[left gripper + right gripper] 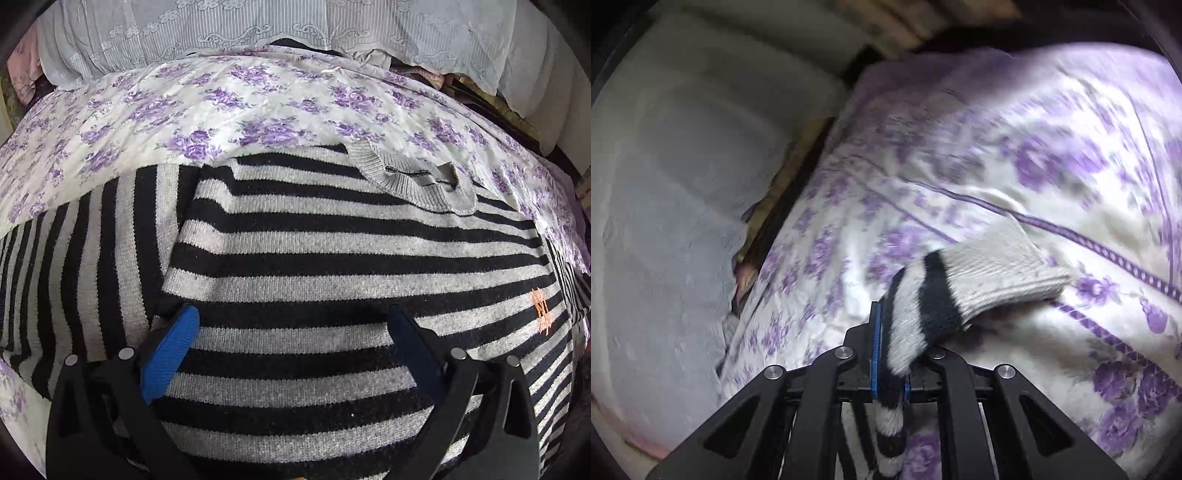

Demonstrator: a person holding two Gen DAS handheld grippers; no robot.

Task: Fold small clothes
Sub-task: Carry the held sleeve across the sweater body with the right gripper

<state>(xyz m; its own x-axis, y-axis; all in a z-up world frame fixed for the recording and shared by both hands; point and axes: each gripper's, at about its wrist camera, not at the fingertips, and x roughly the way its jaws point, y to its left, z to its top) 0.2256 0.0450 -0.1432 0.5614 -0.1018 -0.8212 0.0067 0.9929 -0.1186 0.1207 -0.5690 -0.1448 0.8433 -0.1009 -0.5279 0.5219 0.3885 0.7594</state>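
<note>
A striped sweater (332, 266) is spread flat on the floral bedsheet (184, 99), its collar toward the upper right of the left wrist view. The left gripper (291, 332) is held over the body, jaws spread and empty. The sleeve (960, 288), running toward the right of the frame, is pinched by the right gripper (890, 369).

One striped sweater (332, 258), black and grey, lies on the one bed, over the single purple-flowered sheet (258, 107). It has one grey ribbed collar (413, 184) at its far edge and one small orange mark (541, 308) toward its right side. Two sleeves show: one folded beside the sweater's left (92, 258), one with its cuff (993, 273) in a claw. Two claws: left (295, 332), right (890, 369). One white lace cloth (258, 26) hangs beyond the sweater.
</note>
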